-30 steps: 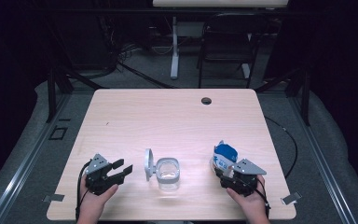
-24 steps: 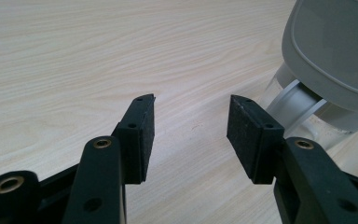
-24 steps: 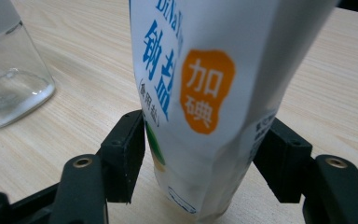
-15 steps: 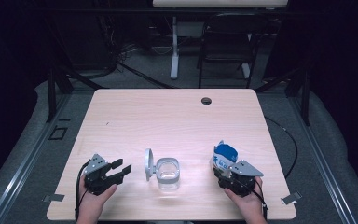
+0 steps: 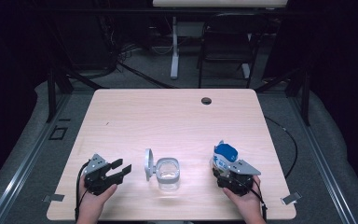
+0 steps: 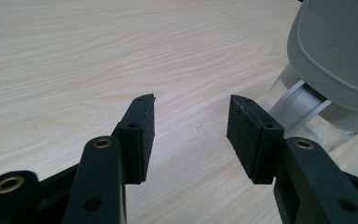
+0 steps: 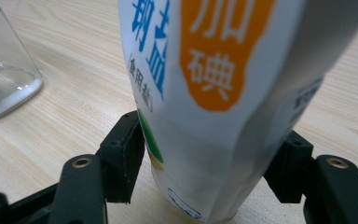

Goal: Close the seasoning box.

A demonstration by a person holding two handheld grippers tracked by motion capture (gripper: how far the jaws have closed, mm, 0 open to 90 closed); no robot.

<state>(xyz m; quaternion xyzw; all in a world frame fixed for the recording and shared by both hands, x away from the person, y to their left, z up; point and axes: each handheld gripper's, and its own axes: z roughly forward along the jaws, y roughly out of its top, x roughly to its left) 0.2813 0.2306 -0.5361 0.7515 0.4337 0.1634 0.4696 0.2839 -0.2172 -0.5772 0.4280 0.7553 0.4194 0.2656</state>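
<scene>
Right gripper (image 5: 225, 169), near the front right edge of the pale wooden table (image 5: 177, 116): jaws clamped on the lower part of a white plastic pouch with blue top and blue and orange print (image 5: 223, 156), held upright, base at the tabletop. Left gripper (image 5: 119, 169), front left: jaws apart, nothing between them, bare wood under the pads (image 6: 142, 133). Between the two, a clear glass jar (image 5: 168, 172) with its grey hinged lid (image 5: 148, 163) tipped open toward the left gripper, just beside it.
</scene>
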